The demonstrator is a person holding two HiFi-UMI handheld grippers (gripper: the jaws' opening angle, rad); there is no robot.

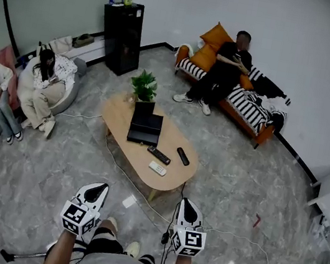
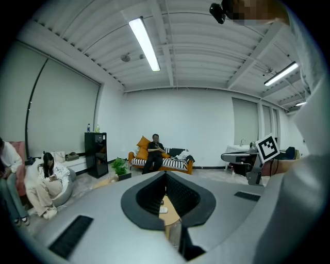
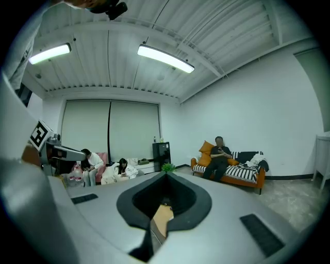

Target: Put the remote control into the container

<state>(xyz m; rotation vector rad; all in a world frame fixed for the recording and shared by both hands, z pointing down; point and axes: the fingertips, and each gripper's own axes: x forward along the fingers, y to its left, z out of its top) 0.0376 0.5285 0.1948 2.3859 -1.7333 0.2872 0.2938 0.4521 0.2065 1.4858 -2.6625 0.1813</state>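
Left gripper (image 1: 97, 188): jaws pressed together on nothing; hung low before the body, well short of the table.
Right gripper (image 1: 188, 205): likewise closed and empty; pointed roughly level toward the table's near end.
Remotes: three lay on the near half of the coffee table (image 1: 117, 116). White remote (image 1: 157, 168) sat closest to the near rim, black remote (image 1: 158, 155) just beyond it, second black remote (image 1: 183, 156) a little to the right. Could not be told from this far off which one was meant.
Direction: all lay ahead of both grippers, between them in the head view but closer to the right one.
Long axes: each slanted from upper left to lower right in the head view.
Container (image 1: 145, 128): black, sat mid-table just beyond the remotes and in front of the plant (image 1: 143, 85).
Nearer hand: probably the right.
Edges: white remote lay close to the rim.
Open room: bare floor (image 1: 49, 177) lay between person and table; bare wood showed around each remote, enough for jaws to straddle the short side.
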